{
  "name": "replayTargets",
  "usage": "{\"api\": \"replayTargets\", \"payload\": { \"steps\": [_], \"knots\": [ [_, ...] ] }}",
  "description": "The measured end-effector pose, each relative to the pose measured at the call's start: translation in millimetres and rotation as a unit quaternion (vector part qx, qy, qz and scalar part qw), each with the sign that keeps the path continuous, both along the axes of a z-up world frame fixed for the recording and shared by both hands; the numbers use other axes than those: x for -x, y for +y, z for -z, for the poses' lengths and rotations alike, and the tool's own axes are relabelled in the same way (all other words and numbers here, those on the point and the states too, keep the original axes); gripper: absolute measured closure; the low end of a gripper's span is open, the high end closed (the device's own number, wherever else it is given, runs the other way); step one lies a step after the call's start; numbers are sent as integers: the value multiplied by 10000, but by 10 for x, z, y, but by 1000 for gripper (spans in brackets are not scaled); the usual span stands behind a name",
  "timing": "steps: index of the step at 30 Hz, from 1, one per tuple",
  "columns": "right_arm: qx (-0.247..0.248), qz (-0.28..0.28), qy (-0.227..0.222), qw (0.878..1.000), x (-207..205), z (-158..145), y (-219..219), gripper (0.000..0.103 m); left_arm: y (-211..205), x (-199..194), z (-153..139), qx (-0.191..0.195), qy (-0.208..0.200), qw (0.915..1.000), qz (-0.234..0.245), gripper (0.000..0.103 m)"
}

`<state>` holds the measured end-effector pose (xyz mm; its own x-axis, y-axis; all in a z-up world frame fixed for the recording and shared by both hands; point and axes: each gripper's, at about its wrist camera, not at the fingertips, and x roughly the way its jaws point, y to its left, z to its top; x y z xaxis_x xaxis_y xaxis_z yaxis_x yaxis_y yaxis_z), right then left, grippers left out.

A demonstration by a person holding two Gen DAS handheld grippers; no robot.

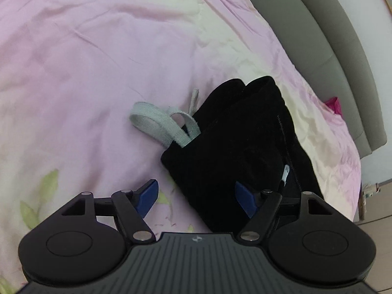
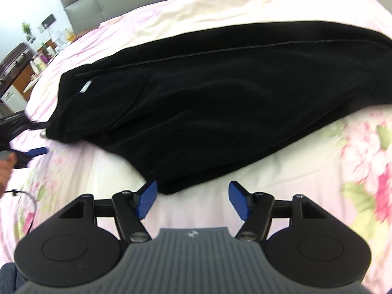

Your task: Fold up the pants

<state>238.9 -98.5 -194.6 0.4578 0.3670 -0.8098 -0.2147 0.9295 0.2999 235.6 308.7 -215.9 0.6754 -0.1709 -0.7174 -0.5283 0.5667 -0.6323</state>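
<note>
Black pants (image 2: 220, 93) lie flat on the bed (image 2: 306, 183), folded lengthwise, leg over leg. Landmark is the pants: left tool (image 1: 196, 197) sits over the waistband corner, blue pads spread wide, nothing between them but cloth below, not pinched. Right tool (image 2: 192, 199) sits just short of the near edge, mid-length, pads apart and empty.

Likely step: regrasp for the cross fold. Take both layers at the edge, lift together, keep the seam straight, tuck the grey drawstring (image 1: 161, 122) in.

Hard to tell: leg hems run out of view at the far right; black fabric hides layer edges; right view blurred.
</note>
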Motion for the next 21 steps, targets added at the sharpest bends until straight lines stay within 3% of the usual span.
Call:
{"api": "replayTargets", "payload": {
  "steps": [3, 4, 7, 8, 9, 10, 11, 14, 16, 18, 21],
  "knots": [
    [-39, -134, -2, 9999, 47, 93, 21, 41, 39, -127, -42, 9, 105, 9994, -343, 36],
    [-42, -189, -6, 9998, 46, 115, 74, 41, 37, -185, -92, -128, 166, 9992, -336, 50],
    [-116, -323, -75, 9994, -5, 138, 184, 41, -34, -311, -370, -808, 187, 9965, -110, 71],
    [-165, -404, -103, 9990, -32, 158, 229, 42, -59, -344, -475, -982, 169, 9950, -8, 72],
    [-180, -503, -99, 9985, -73, 176, 299, 50, -86, -387, -586, -1147, 146, 9933, 70, 75],
    [-166, -579, -79, 9982, -92, 186, 355, 80, -109, -426, -700, -1320, 114, 9911, 126, 75],
    [-53, -580, 6, 9983, -58, 169, 396, 89, -125, -462, -807, -1459, 64, 9891, 187, 77],
    [-46, -626, -185, 9979, 52, -34, 393, 95, -126, -566, -934, -1876, 119, 9814, 393, 78],
    [189, -913, -284, 9952, 154, -130, 421, 97, -122, -691, -718, -2222, 503, 9726, 465, 78],
    [261, -1002, -46, 9946, 180, -23, 441, 97, -128, -797, -398, -2446, 939, 9634, 561, 78],
    [331, -1048, 371, 9932, 189, 261, 491, 103, -257, -848, -227, -3200, 1044, 9378, 849, 76]
  ]
}}
